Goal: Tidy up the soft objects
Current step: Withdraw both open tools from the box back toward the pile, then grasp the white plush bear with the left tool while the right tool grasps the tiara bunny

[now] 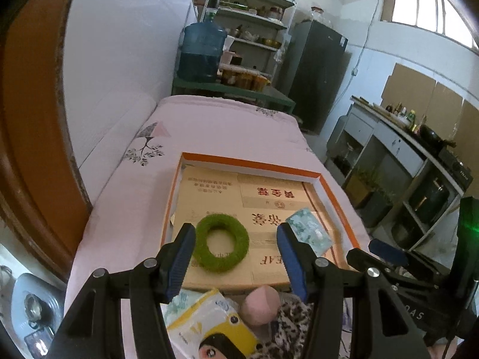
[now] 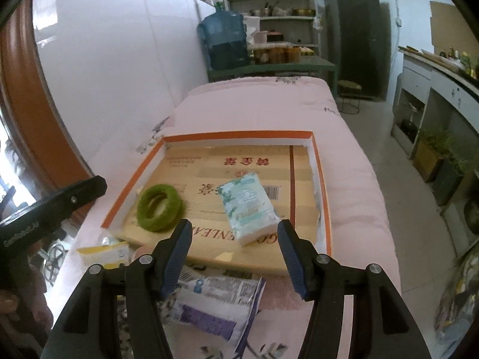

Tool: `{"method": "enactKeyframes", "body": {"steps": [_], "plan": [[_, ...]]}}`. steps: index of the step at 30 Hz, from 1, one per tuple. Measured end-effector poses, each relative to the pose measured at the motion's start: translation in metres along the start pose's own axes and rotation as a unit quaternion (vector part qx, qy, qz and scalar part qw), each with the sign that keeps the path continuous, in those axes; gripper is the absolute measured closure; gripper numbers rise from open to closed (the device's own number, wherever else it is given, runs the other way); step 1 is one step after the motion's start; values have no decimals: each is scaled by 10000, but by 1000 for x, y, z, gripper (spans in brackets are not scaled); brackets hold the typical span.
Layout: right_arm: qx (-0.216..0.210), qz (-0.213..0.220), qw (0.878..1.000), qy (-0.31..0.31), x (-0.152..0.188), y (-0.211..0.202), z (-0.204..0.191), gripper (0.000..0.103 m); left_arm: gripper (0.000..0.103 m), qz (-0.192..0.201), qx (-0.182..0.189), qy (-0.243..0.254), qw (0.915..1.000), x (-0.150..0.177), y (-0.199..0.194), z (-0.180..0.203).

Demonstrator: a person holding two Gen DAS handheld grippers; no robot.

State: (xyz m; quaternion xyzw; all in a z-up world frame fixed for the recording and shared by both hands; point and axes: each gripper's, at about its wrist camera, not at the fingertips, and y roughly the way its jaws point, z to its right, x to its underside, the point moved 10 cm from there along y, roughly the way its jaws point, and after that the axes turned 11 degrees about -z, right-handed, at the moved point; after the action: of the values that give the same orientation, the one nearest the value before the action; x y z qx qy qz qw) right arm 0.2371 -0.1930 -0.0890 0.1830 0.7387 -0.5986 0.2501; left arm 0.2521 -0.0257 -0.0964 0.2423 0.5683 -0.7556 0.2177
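An orange-rimmed shallow box (image 1: 251, 164) (image 2: 239, 135) lined with cardboard lies on the pink bed. Inside it are a fuzzy green ring (image 1: 221, 243) (image 2: 158, 208) at the left and a teal-white tissue pack (image 1: 310, 230) (image 2: 248, 208) at the right. My left gripper (image 1: 236, 257) is open and empty, above the box's near edge. My right gripper (image 2: 233, 257) is open and empty, just short of the tissue pack. In front of the box lie a yellow wipes pack (image 1: 215, 326) (image 2: 104, 252), a pink ball (image 1: 260, 305), a leopard-print cloth (image 1: 287, 326) and a purple-white printed pack (image 2: 215, 305).
The bed (image 2: 263, 104) runs along a white wall (image 1: 119, 59) on the left. A blue water jug (image 1: 202, 51) and shelves (image 1: 257, 15) stand beyond its far end. A fridge (image 2: 356, 30), a counter (image 1: 419, 149) and bare floor (image 2: 383, 149) lie to the right.
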Motion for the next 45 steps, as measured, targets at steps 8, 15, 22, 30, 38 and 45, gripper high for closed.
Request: {"method": "enactKeyframes", "body": {"steps": [8, 15, 22, 30, 38, 45], "plan": [[-26, 193, 9997, -110, 20, -30, -21, 42, 47, 295, -81, 172, 9994, 11, -28, 7], [20, 435, 9989, -177, 45, -58, -39, 42, 47, 615, -213, 350, 9973, 31, -61, 14], [-82, 554, 9981, -251, 73, -72, -60, 42, 47, 811, -383, 429, 9950, 56, -84, 13], [-158, 400, 9984, -369, 104, -65, -70, 42, 47, 734, -284, 197, 9967, 90, -90, 2], [-197, 331, 9989, -265, 121, -66, -62, 42, 47, 591, -353, 133, 9975, 109, -86, -8], [-220, 394, 9984, -333, 131, -77, -63, 42, 47, 591, -400, 246, 9971, 120, -93, -4]]}}
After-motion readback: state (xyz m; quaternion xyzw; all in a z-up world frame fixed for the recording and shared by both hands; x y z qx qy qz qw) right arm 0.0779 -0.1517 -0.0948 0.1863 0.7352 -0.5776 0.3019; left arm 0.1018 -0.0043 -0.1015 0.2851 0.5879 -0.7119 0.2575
